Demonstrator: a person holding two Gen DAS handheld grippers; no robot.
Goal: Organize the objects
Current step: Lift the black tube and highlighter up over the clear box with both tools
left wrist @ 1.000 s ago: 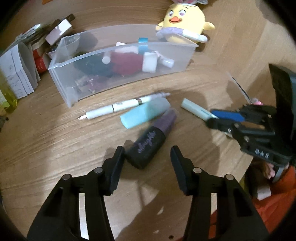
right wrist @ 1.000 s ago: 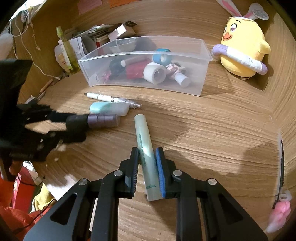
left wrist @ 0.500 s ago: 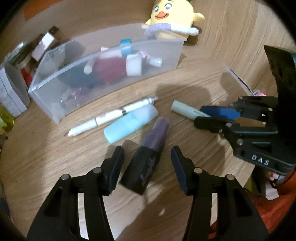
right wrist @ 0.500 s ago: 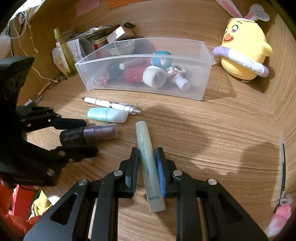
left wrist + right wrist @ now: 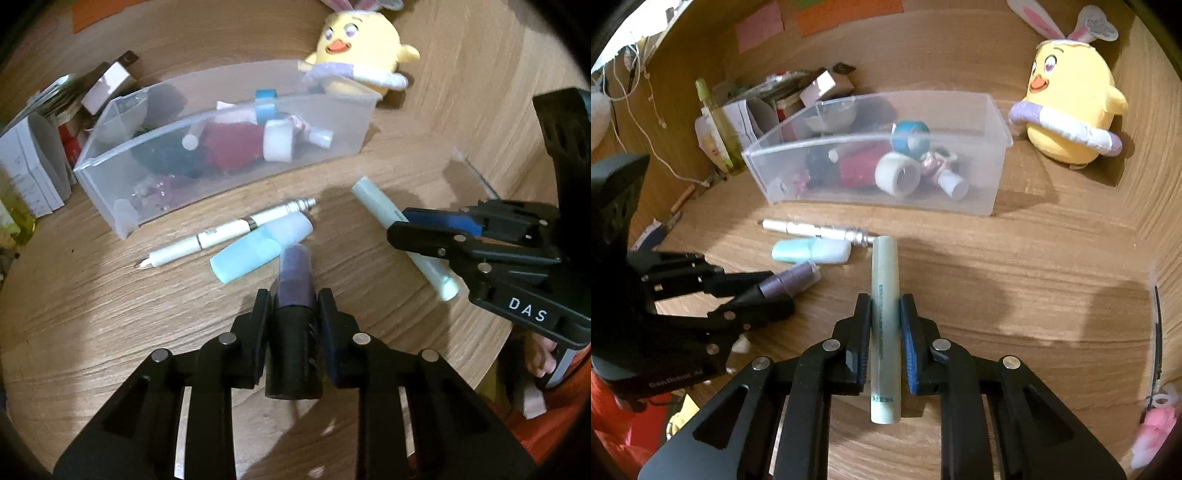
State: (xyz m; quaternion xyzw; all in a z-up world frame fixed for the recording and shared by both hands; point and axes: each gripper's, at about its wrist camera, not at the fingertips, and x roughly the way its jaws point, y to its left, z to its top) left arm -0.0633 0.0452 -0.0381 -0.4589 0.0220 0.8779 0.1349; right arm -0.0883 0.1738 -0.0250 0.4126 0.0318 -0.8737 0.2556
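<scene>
My left gripper is shut on a black and purple tube, which also shows in the right wrist view. My right gripper is shut on a pale green tube, seen too in the left wrist view. A white pen and a light blue highlighter lie on the wooden table in front of a clear plastic bin that holds several small items, among them tape rolls and a red pouch.
A yellow chick plush sits behind the bin's right end. Boxes, papers and a green bottle crowd the back left. A pink object lies at the table's right edge.
My left gripper has closed on the black and purple tube, which was lying between its open fingers. My right gripper still holds the green tube and has risen slightly.
</scene>
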